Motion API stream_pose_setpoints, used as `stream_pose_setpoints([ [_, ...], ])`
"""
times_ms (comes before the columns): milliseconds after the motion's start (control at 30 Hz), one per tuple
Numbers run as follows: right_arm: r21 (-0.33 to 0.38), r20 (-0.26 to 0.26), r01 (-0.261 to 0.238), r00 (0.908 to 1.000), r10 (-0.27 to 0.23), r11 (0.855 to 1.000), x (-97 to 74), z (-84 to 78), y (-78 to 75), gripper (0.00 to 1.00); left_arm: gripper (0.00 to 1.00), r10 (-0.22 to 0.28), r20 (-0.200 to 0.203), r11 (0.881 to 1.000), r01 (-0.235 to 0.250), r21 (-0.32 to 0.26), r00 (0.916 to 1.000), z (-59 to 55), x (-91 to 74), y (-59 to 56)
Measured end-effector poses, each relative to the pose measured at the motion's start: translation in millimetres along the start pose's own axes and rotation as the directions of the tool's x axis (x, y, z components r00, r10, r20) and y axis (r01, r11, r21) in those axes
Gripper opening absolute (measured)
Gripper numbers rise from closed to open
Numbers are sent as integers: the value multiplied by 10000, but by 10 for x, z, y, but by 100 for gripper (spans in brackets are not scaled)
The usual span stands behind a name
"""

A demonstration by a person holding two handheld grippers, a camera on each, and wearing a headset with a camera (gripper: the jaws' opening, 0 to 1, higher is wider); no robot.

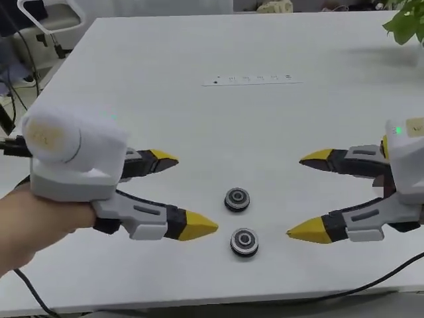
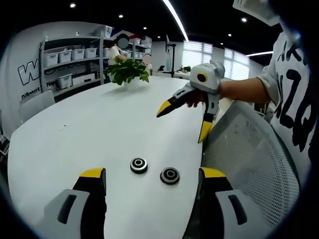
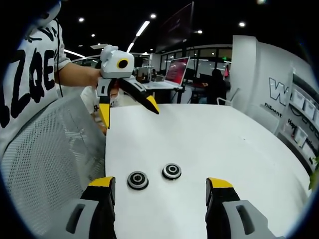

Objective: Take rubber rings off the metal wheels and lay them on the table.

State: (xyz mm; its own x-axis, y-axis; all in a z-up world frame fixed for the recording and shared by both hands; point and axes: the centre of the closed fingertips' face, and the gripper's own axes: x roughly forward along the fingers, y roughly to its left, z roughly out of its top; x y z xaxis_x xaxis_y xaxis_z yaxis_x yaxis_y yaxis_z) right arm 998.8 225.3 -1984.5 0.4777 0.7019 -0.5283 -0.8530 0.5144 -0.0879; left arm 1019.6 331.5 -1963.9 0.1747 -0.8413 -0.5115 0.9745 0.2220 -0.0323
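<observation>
Two small metal wheels with black rubber rings lie flat on the white table (image 1: pixel 218 119), one farther (image 1: pixel 237 199) and one nearer (image 1: pixel 244 242) to me. Both wheels sit just ahead of the left gripper's jaws (image 2: pixel 138 165) (image 2: pixel 170 175) and likewise ahead of the right gripper's jaws (image 3: pixel 171 171) (image 3: pixel 137 180). My left gripper (image 1: pixel 189 192) hovers left of them, open and empty. My right gripper (image 1: pixel 298 196) hovers to their right, facing the left one, open and empty too. Across the table the right gripper (image 2: pixel 184 124) is held in a hand, and so is the left gripper (image 3: pixel 127 112).
A flush socket strip (image 1: pixel 252 81) is set into the table farther back. A potted plant (image 1: pixel 405 23) stands at the far right corner. A mesh chair back (image 2: pixel 244 164) sits at the table's near edge. A cable (image 1: pixel 344 290) trails along the front edge.
</observation>
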Motion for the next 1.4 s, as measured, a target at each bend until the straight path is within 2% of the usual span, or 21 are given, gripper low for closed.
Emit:
stream_pose_setpoints([
  [300, 135, -57, -509, 9987, 510, 9986, 138, -42, 9, 66, 65, -572, -360, 9974, 587, 422, 9977, -100, 197, -56],
  [433, -15, -360, -873, 9955, 872, 9962, 211, -108, 65, 63, 60, -839, -524, 9949, 865, 510, 9951, -141, 293, -90],
  [600, -74, -476, -1212, 9915, 1207, 9926, 298, -126, 126, 60, 54, -1118, -609, 9907, 1161, 716, 9919, -161, 386, -135],
  [767, -400, -665, -1726, 9832, 1698, 9842, 405, -150, 246, 56, 47, -1399, -841, 9852, 1472, 879, 9866, -220, 474, -182],
  [1033, -511, -901, -2217, 9721, 2165, 9738, 497, -216, 347, 49, 38, -1857, -1277, 9740, 1996, 1070, 9743, -338, 623, -312],
  [1300, -105, -841, -2359, 9685, 2343, 9717, 547, -266, 335, 45, 26, -2131, -1476, 9678, 2294, 1034, 9658, -406, 757, -404],
  [1400, 147, -765, -2427, 9670, 2431, 9700, 575, -288, 353, 46, 24, -2191, -1627, 9657, 2377, 1050, 9621, -440, 794, -427],
])
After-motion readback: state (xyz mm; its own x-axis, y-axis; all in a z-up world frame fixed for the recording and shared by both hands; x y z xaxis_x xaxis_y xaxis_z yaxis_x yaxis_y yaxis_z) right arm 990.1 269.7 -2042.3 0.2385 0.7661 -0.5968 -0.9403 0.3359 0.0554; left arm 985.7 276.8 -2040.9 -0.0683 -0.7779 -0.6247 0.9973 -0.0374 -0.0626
